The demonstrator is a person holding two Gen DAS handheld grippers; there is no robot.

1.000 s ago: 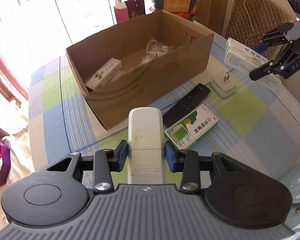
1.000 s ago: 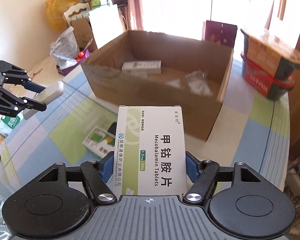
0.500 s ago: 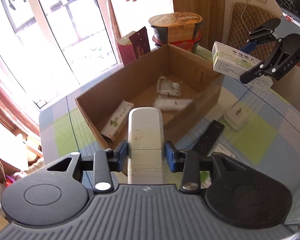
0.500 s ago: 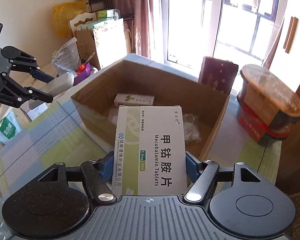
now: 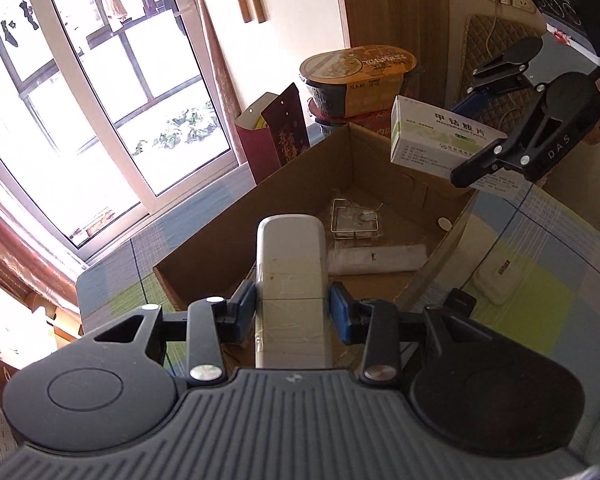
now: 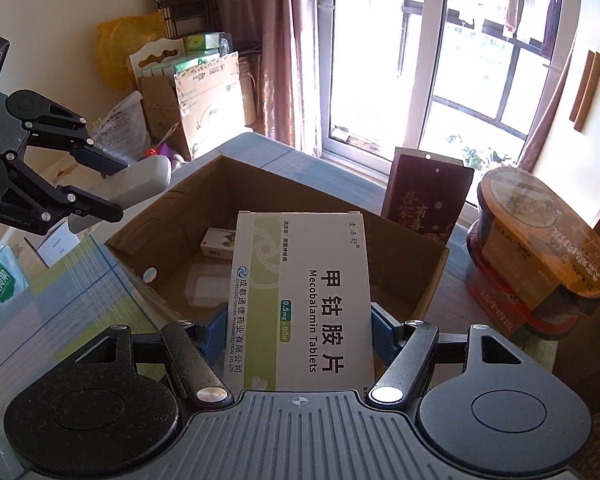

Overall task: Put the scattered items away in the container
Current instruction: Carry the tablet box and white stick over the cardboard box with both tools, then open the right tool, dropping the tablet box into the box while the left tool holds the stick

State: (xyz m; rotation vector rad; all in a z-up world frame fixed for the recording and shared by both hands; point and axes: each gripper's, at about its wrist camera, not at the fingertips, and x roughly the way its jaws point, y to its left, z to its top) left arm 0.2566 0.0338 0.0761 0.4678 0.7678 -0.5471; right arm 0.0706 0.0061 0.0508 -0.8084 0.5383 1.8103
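I have both hands loaded over the cardboard box point(image 5: 300, 216). My left gripper point(image 5: 292, 308) is clamped on a white remote control point(image 5: 290, 268), its blue pads point(image 5: 247, 305) pressing the 2 long edges a little behind the midpoint, so most of the body sticks out forward of the fingertips, above the near wall of the box. My right gripper point(image 6: 298, 330) is clenched on a Mecobalamin tablet carton point(image 6: 300, 300), gripped across its narrow sides near the rear end, printed face up, the free end reaching out over the box opening.

I judge the remote to be stiff, smooth plastic with some heft from batteries, so it could slide between the pads if tilted nose down; holding it by the flat long sides looks right. The carton looks light and thin-walled; a hard squeeze would dent it, and a grip on the side panels near a glued end is where it should resist best.

Ahead of the fingertips, in the box, lie a small green-and-white carton point(image 6: 218, 242), a clear plastic blister tray point(image 6: 208, 288) and a wire-framed packet point(image 5: 354, 220). A white charger point(image 5: 498, 282) and a dark remote point(image 5: 460, 302) sit on the checked tablecloth point(image 5: 540, 308), right of the left fingers, outside the box.
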